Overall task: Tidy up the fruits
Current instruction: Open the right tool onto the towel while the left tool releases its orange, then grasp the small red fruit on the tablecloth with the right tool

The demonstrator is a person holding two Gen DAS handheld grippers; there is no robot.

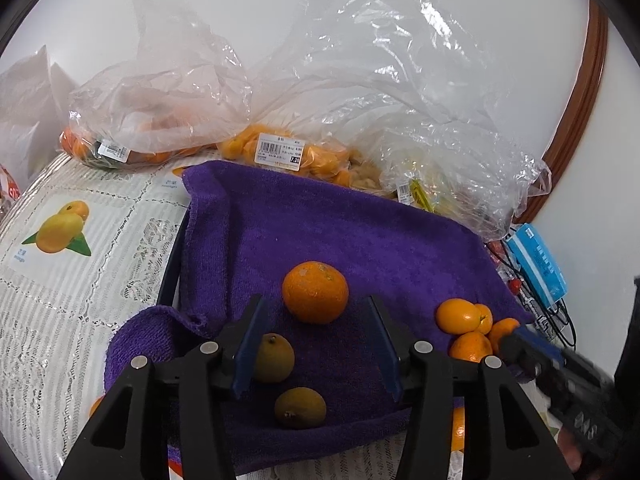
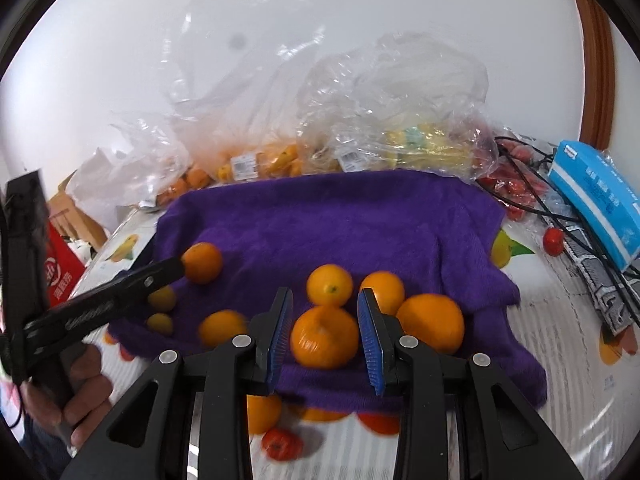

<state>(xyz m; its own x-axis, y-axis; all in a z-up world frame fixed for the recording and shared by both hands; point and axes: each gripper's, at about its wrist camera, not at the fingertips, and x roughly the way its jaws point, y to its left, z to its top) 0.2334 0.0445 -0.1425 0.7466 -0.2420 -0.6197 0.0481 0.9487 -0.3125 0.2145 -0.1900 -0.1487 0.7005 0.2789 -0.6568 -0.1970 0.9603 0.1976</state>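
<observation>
On the lace-covered bench (image 1: 60, 300) lies a rumpled purple terry towel (image 1: 340, 232). The left claw (image 1: 316, 300) stands open over it and grips nothing. A round orange tangerine (image 1: 315, 292) sits on the towel just past its tips. Two dull olive-brown round fruits (image 1: 276, 358) lie below its left finger. Further right, the right claw (image 2: 325, 293) is closed on a small glossy orange fruit (image 2: 324, 336), amid a cluster of similar fruits on the towel's right part.

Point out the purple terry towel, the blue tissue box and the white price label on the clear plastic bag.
Purple terry towel (image 1: 360, 236): left wrist view, bare middle.
Blue tissue box (image 2: 596, 200): right wrist view, top face.
White price label (image 1: 279, 152): left wrist view, label centre.
</observation>
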